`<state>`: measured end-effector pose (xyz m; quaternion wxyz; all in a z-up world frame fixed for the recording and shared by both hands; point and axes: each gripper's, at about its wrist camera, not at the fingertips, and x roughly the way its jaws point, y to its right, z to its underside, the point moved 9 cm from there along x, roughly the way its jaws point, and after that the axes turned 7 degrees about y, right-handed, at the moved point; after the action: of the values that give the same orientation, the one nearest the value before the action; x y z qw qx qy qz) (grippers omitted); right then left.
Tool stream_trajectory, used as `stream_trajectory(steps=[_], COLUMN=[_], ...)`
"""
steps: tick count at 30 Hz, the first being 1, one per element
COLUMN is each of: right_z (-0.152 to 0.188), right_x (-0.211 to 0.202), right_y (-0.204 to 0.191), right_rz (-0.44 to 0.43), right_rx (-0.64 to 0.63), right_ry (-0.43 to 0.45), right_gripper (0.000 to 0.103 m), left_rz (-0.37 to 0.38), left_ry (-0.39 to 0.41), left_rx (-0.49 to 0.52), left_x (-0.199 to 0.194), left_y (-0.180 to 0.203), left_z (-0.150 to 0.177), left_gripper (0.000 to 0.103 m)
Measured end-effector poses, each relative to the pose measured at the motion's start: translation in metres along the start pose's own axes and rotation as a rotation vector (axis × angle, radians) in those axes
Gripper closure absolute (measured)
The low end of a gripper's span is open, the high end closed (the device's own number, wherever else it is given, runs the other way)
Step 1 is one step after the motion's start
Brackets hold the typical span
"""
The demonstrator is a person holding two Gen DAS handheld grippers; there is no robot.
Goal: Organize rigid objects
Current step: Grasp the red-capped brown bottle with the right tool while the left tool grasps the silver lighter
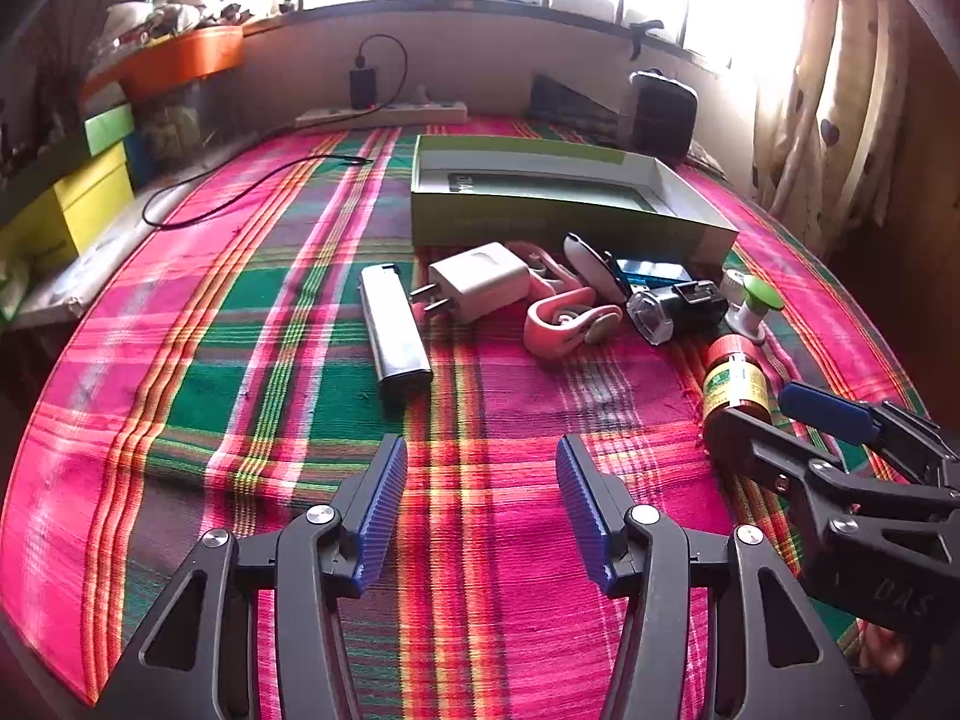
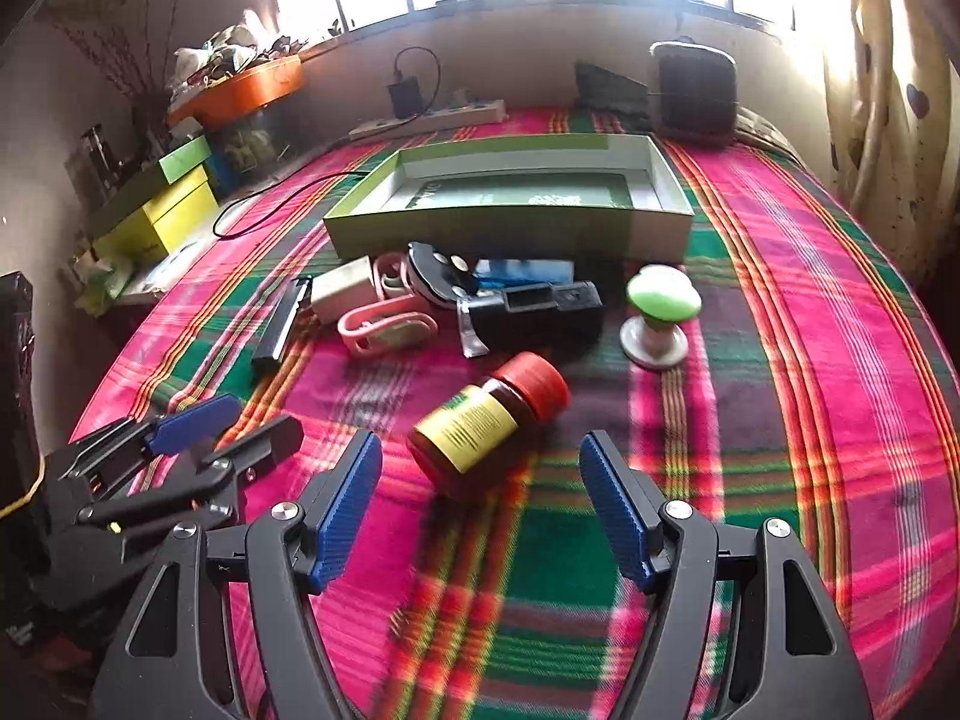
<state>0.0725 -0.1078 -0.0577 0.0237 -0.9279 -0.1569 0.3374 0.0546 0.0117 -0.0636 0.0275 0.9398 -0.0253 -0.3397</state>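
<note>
Right hand-held gripper (image 2: 480, 480), blue-padded fingers spread, empty, just short of a brown glass bottle with red cap and yellow label (image 2: 487, 420) lying on its side on the pink-and-green plaid cloth (image 2: 780, 360). Left hand-held gripper (image 1: 480, 498), fingers likewise spread and empty, above bare cloth. Beyond the bottle, a cluster: green-topped white knob (image 2: 660, 315), black rectangular device (image 2: 540, 315), pink plastic clip (image 2: 384, 327), white plug adapter (image 1: 477, 282), silver rectangular lighter (image 1: 395, 330). Behind the cluster, an open green cardboard box (image 2: 510, 228), holding none of them. Farther back, a white power strip (image 1: 384, 114) against the wall.
</note>
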Motion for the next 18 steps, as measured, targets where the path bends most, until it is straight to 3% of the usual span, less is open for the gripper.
stream_trajectory(steps=[11, 18], right_z=[-0.005, -0.003], right_x=[0.016, 0.015], right_y=[0.013, 0.026], right_rz=[0.075, 0.119], right_rx=[0.011, -0.003], right_ry=[-0.03, -0.027], right_gripper=[0.034, 0.048], left_rz=[0.015, -0.007], left_ry=[-0.02, -0.038], left_rx=[-0.042, -0.059], left_x=[0.004, 0.015], left_y=[-0.017, -0.027], left_z=[-0.007, -0.018], left_gripper=[0.052, 0.052])
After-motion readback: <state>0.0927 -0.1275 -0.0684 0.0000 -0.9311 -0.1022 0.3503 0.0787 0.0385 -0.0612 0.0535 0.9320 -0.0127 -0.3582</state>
